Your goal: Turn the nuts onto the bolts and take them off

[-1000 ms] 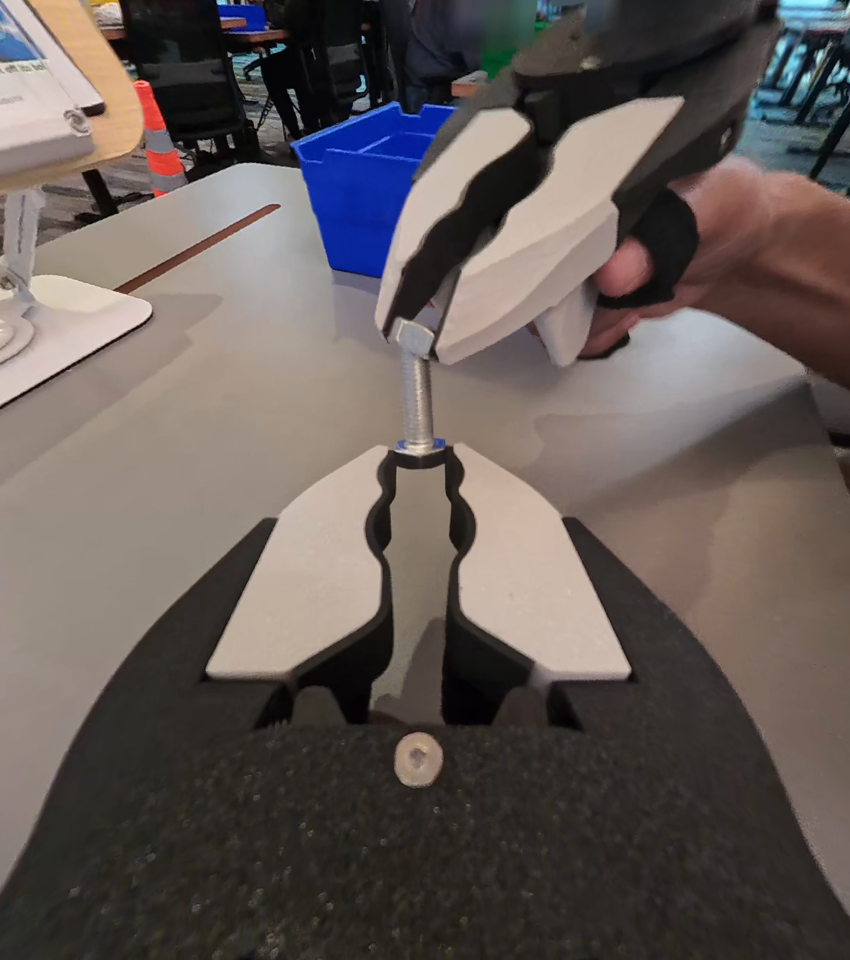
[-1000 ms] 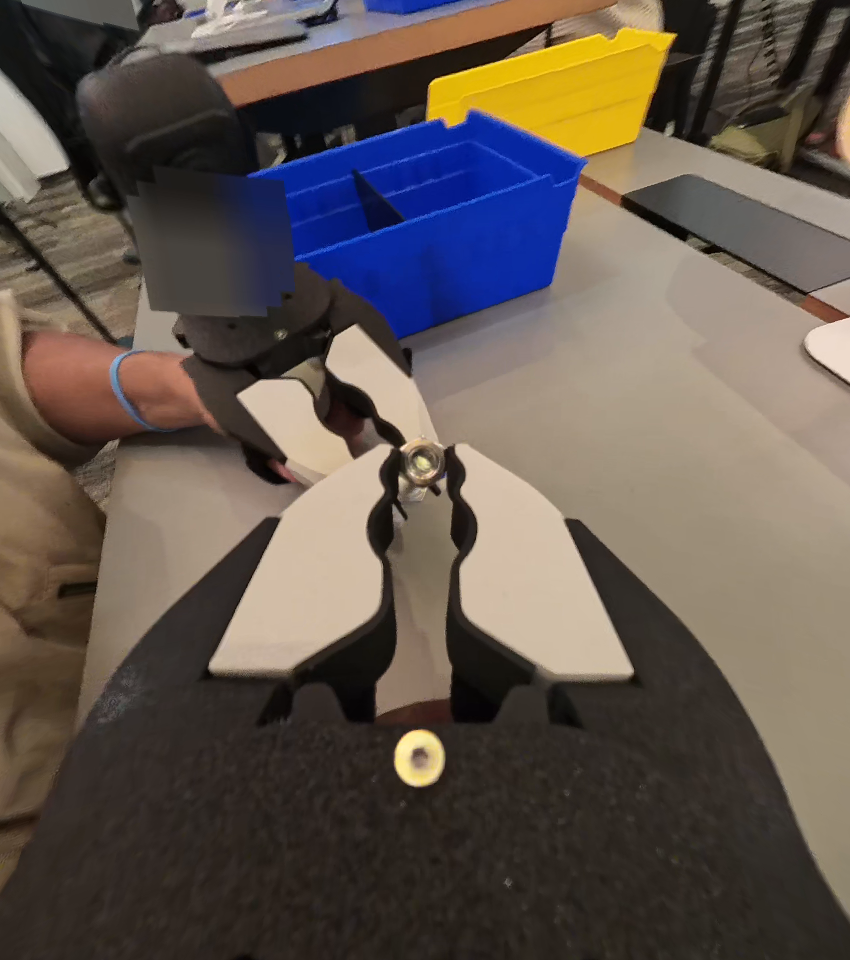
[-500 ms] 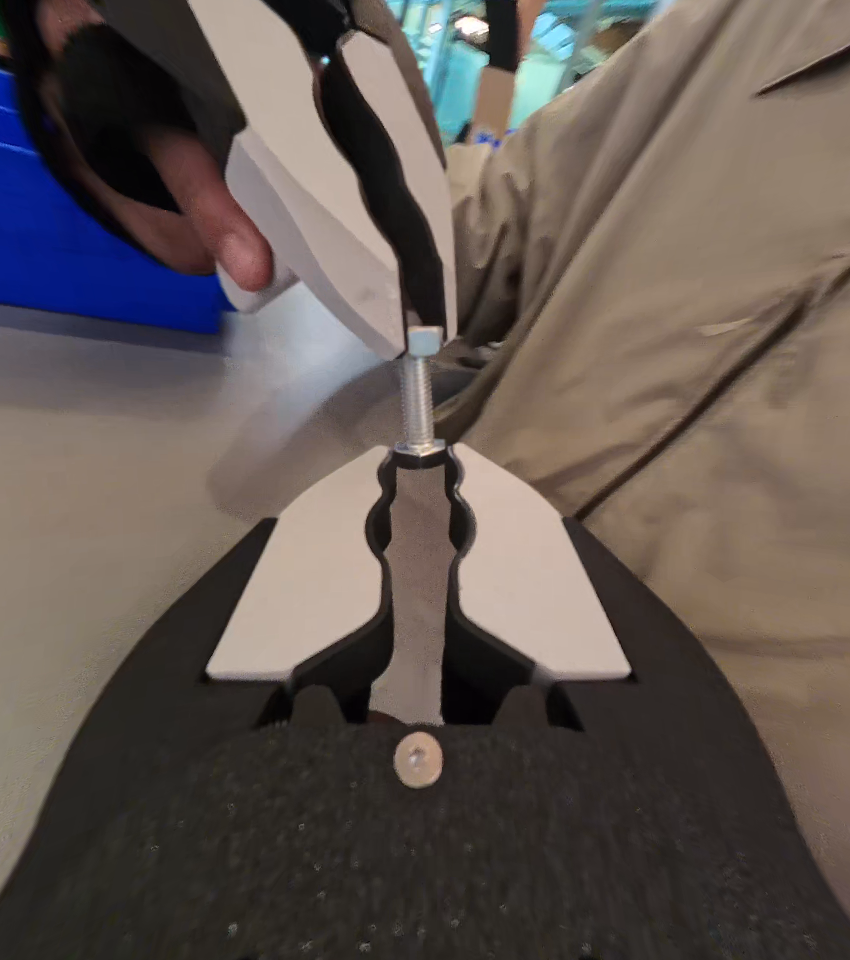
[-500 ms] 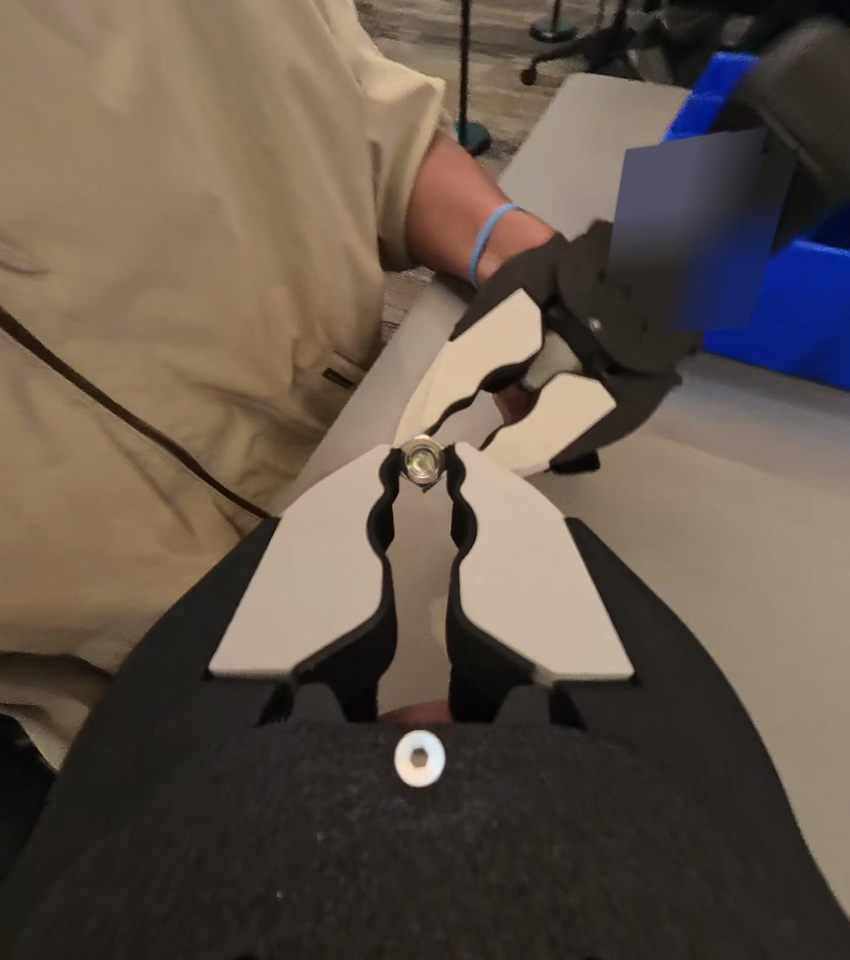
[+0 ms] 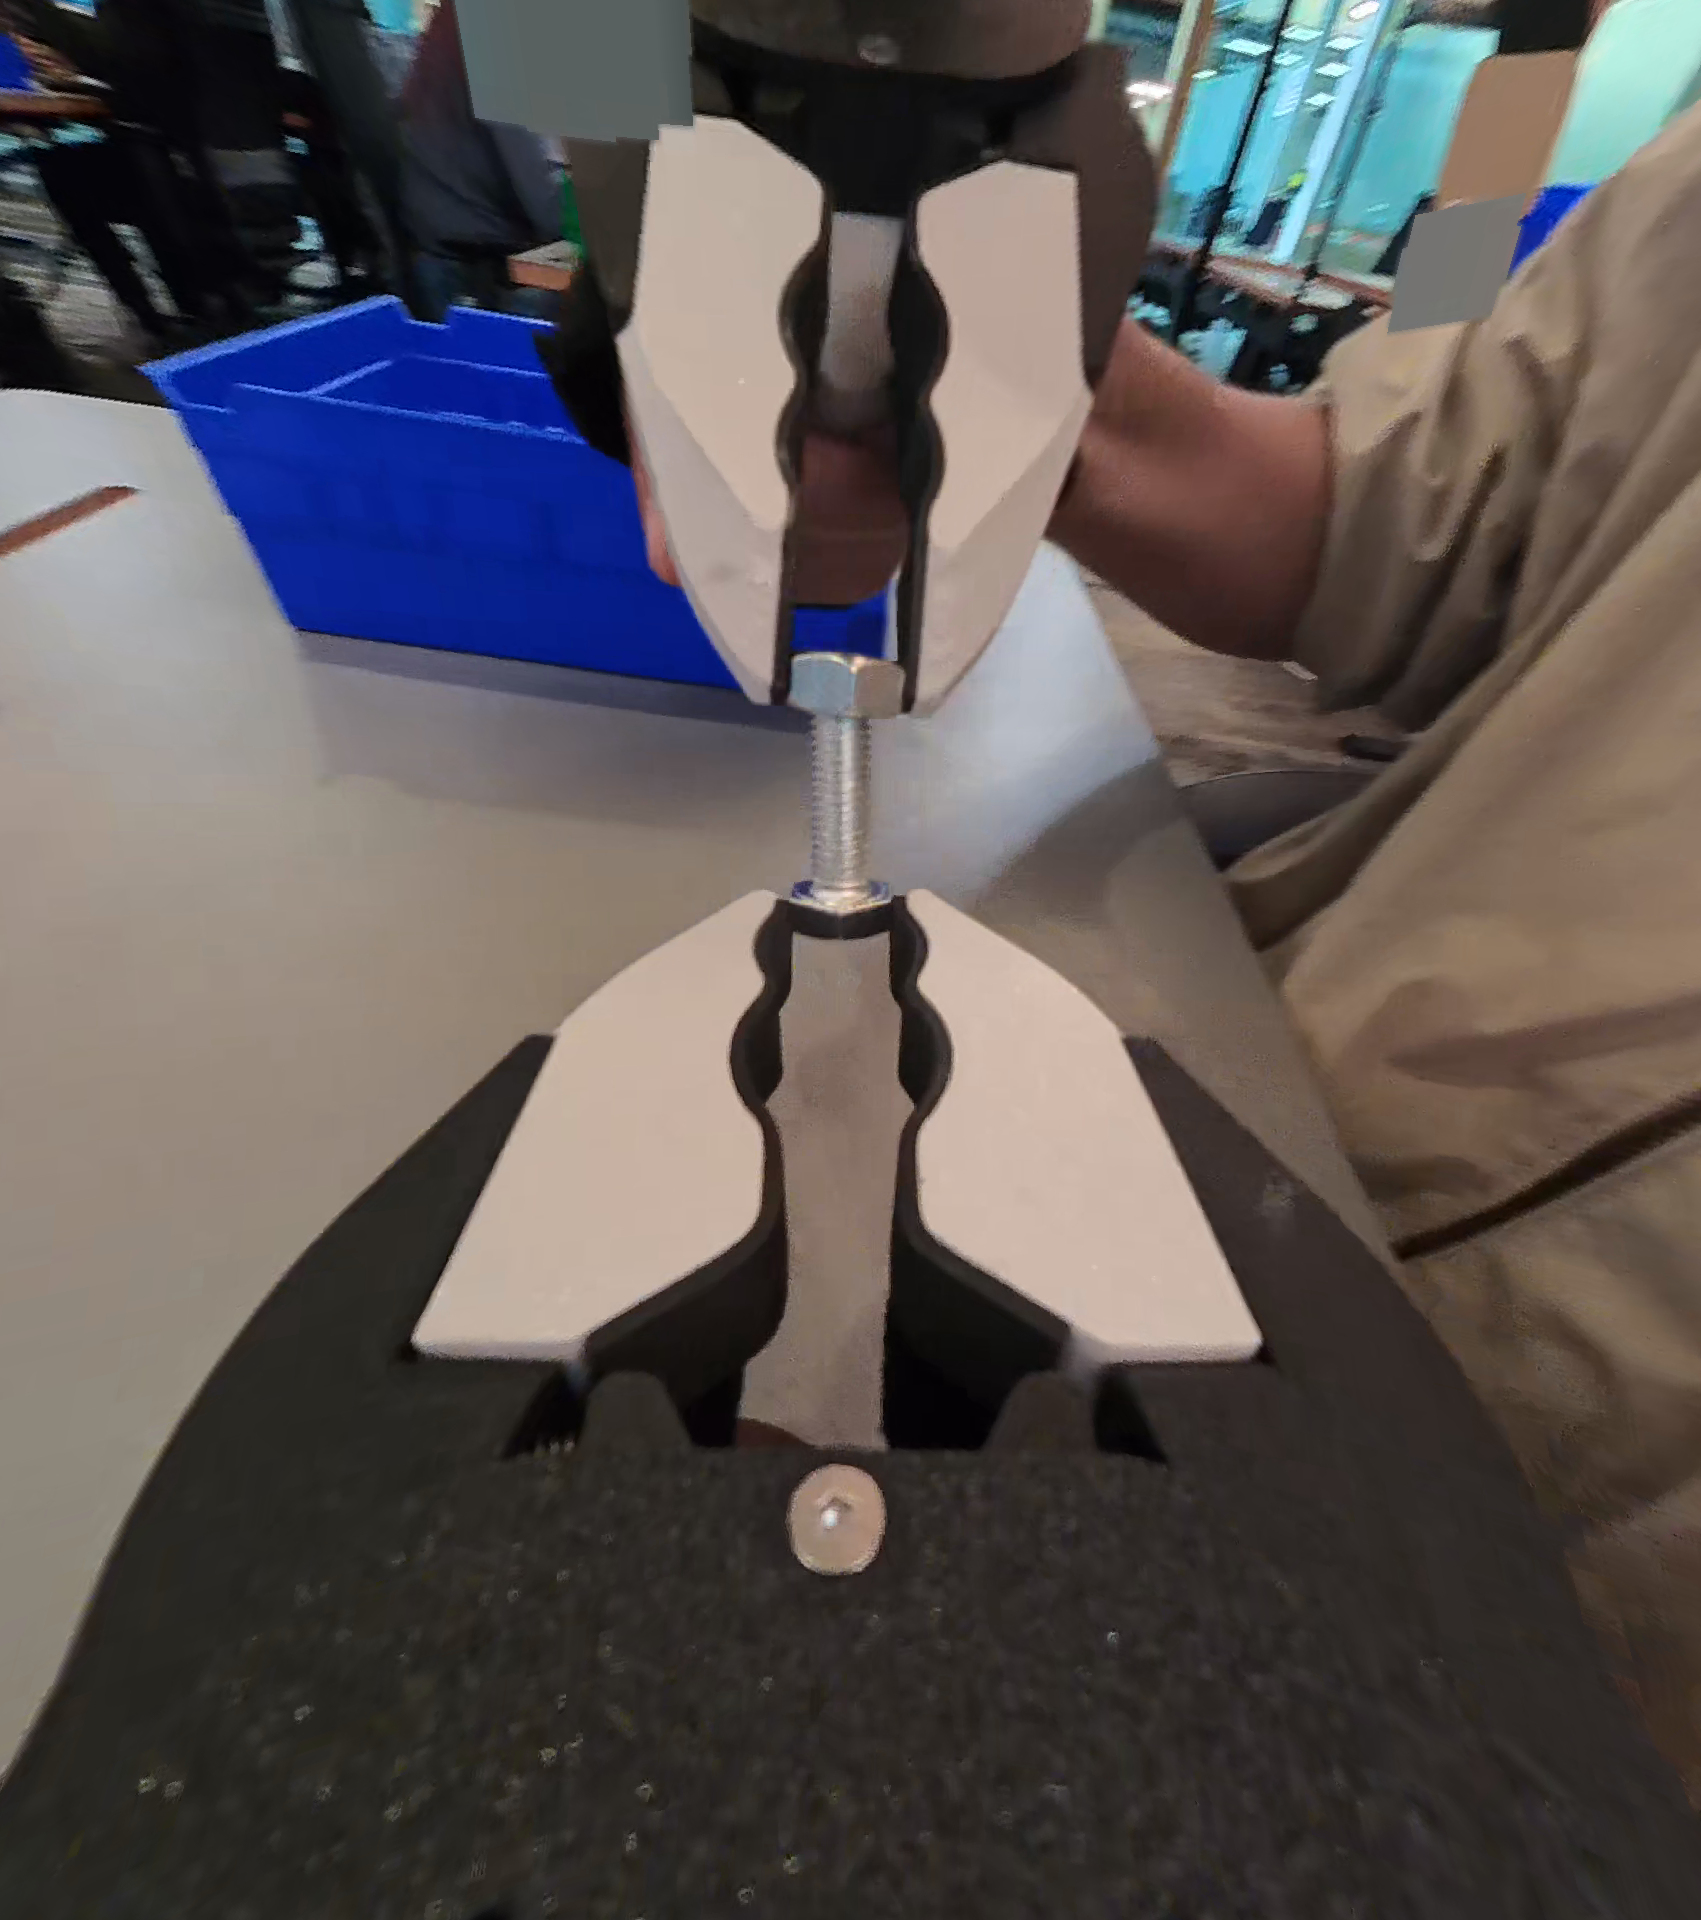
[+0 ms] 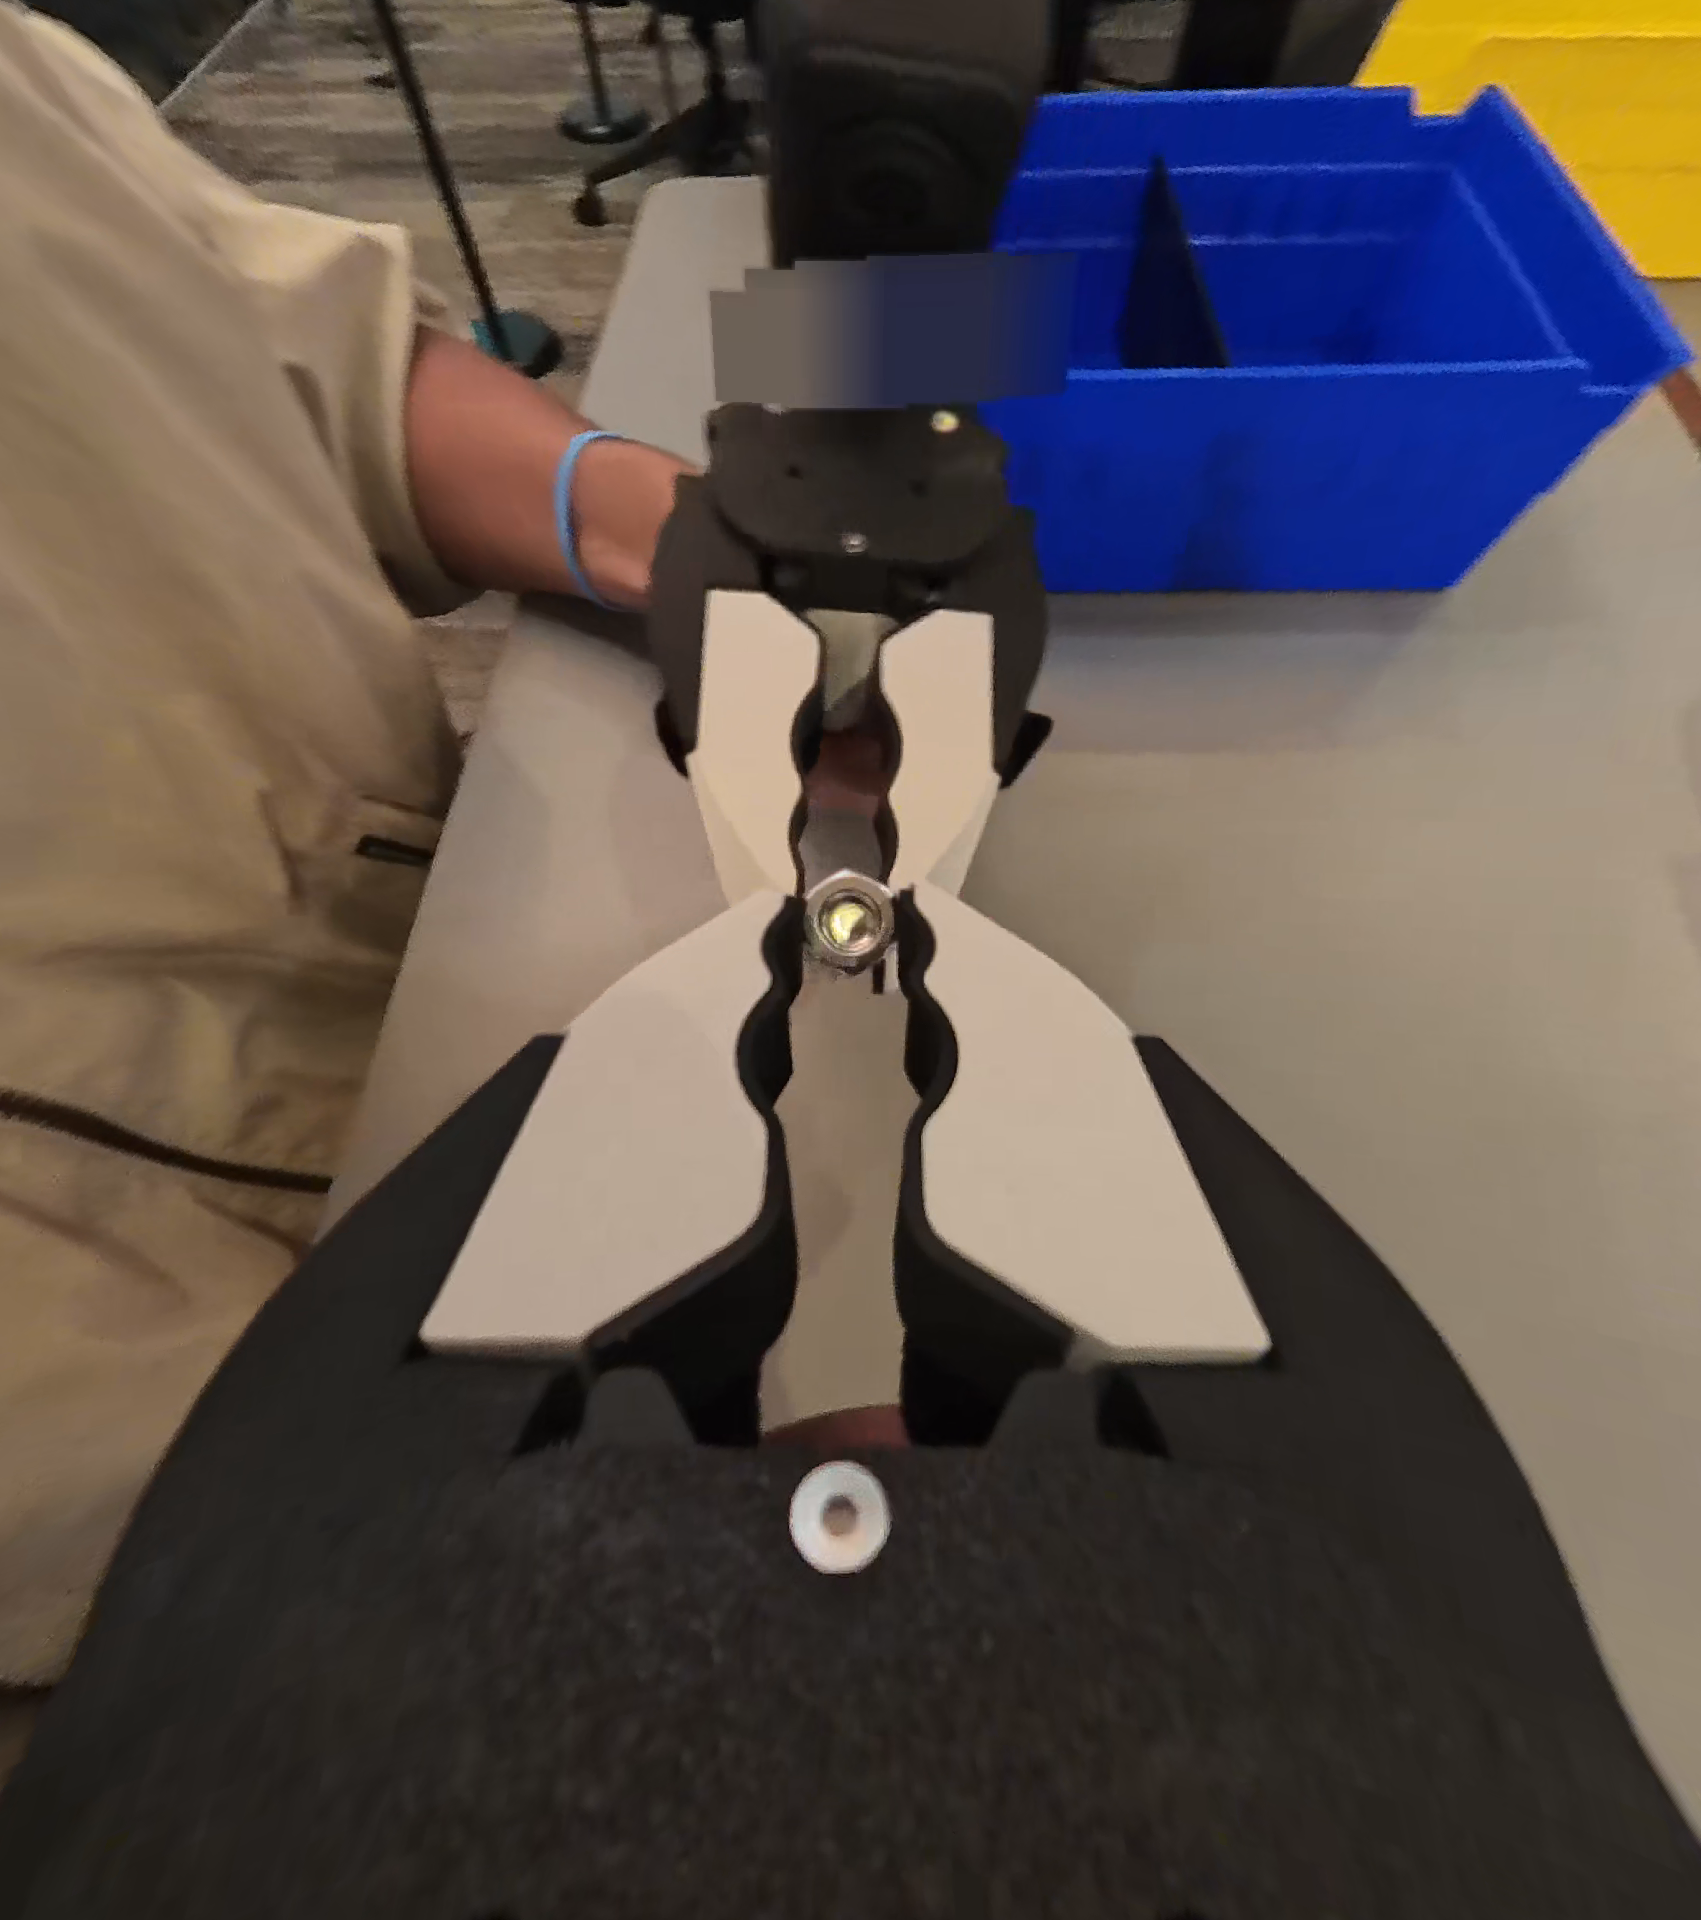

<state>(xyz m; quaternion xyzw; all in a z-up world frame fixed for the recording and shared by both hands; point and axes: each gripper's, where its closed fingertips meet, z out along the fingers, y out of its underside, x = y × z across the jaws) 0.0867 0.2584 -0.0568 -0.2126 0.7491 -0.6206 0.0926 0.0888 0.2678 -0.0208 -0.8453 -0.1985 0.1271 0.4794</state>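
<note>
Facing head-on now, right gripper (image 5: 846, 681) grips bolt (image 5: 841, 800), left gripper (image 5: 841, 914) nut (image 5: 841, 902).

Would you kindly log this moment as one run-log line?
left hand-held gripper: shut on nut | right hand-held gripper: shut on bolt head | nut: at bolt's far end | blue bin: behind

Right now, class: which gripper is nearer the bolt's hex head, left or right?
Right. The right gripper is shut on the bolt's hex head; the left gripper grips the nut at the shank's far end.
</note>
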